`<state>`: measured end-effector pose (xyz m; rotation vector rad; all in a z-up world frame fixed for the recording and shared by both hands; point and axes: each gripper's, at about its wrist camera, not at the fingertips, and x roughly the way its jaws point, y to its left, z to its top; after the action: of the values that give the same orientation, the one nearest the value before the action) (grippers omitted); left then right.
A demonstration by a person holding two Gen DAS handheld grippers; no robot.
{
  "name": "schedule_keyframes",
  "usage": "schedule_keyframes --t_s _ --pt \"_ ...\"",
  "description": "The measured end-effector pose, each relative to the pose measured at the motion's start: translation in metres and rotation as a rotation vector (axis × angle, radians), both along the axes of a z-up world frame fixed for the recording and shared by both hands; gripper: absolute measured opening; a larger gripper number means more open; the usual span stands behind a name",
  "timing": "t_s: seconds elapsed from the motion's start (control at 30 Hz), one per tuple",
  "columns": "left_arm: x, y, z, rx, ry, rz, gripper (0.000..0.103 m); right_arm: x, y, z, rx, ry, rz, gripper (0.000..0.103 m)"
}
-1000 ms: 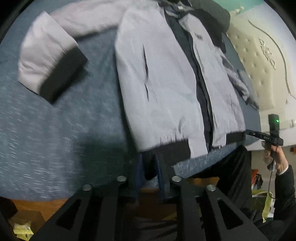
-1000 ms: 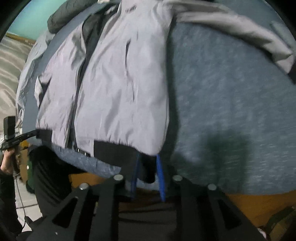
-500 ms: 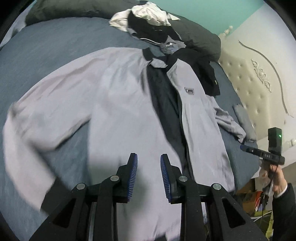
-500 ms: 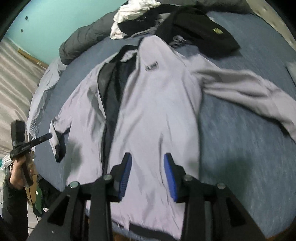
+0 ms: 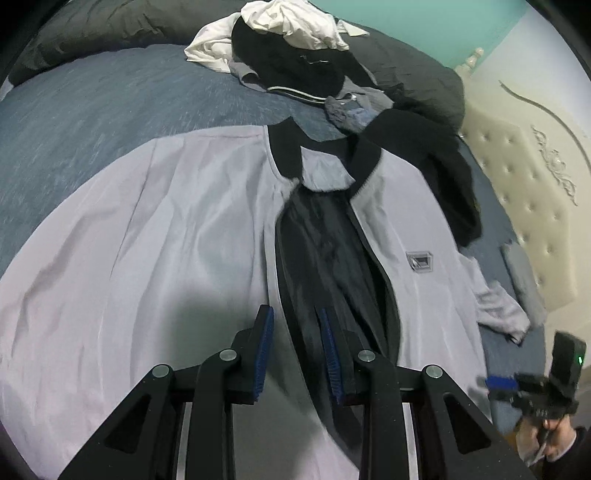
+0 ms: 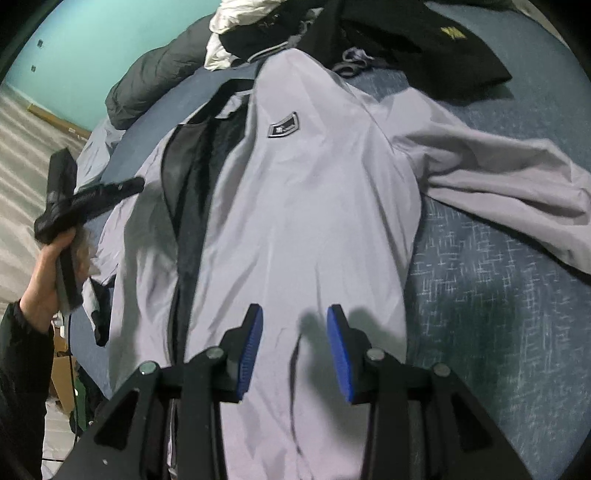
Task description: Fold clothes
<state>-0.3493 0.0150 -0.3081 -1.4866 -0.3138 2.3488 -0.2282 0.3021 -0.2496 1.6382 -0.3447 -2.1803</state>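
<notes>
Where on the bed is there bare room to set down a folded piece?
Bare blue bedspread lies between the grey jacket and the dark pillow, and again below the jacket's outstretched sleeve in the right wrist view. The head of the bed is crowded by the clothes pile.

The jacket (image 5: 192, 236) lies spread on the bed (image 5: 74, 122), a clothes pile (image 5: 295, 48) behind its collar
</notes>
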Motion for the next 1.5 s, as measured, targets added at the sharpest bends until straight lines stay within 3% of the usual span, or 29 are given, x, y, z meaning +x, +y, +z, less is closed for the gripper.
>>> schedule_keyframes --t_s 0.2,0.3,0.37,0.57,0.7,0.8,0.87,0.97,1.03,1.3,1.4,1.5 --pt "-0.037 0.016 -0.017 -0.044 0.005 -0.003 0.028 -0.009 0.008 -0.013 -0.028 -0.024 -0.001 0.036" --pt "-0.042 0.027 -0.021 -0.050 0.009 -0.033 0.009 -0.009 0.008 -0.016 -0.028 -0.034 0.004 0.036" --pt "-0.046 0.036 -0.022 -0.042 0.006 -0.053 0.007 -0.008 0.010 -0.017 -0.038 -0.035 0.007 0.036" --pt "-0.059 0.059 -0.020 0.018 0.004 -0.082 0.005 -0.005 0.019 -0.020 -0.058 -0.044 -0.016 0.036" --pt "-0.073 0.061 -0.018 0.080 0.005 -0.049 0.004 -0.005 0.023 -0.017 -0.061 -0.039 -0.024 0.036" --pt "-0.079 0.064 -0.039 0.144 -0.099 -0.070 0.011 -0.007 0.022 -0.015 -0.055 -0.039 -0.021 0.036" --pt "-0.076 0.055 -0.044 0.194 -0.106 -0.053 0.013 -0.011 0.018 -0.015 -0.055 -0.039 -0.017 0.036" --pt "-0.065 0.030 -0.031 0.243 -0.060 -0.001 0.018 -0.018 0.008 -0.011 -0.070 -0.027 -0.010 0.036" --pt "-0.052 0.016 -0.016 0.232 -0.008 -0.001 0.031 -0.024 -0.001 -0.008 -0.070 -0.017 -0.001 0.036" --pt "0.034 -0.041 0.012 0.197 0.104 0.010 0.032 -0.062 -0.053 0.002 -0.047 0.031 0.022 0.036" --pt "0.061 -0.057 0.004 0.172 0.115 0.021 0.032 -0.081 -0.076 0.000 -0.026 0.043 0.020 0.051" --pt "0.088 -0.069 -0.002 0.146 0.137 0.035 0.032 -0.095 -0.098 -0.004 0.007 0.053 0.035 0.052"
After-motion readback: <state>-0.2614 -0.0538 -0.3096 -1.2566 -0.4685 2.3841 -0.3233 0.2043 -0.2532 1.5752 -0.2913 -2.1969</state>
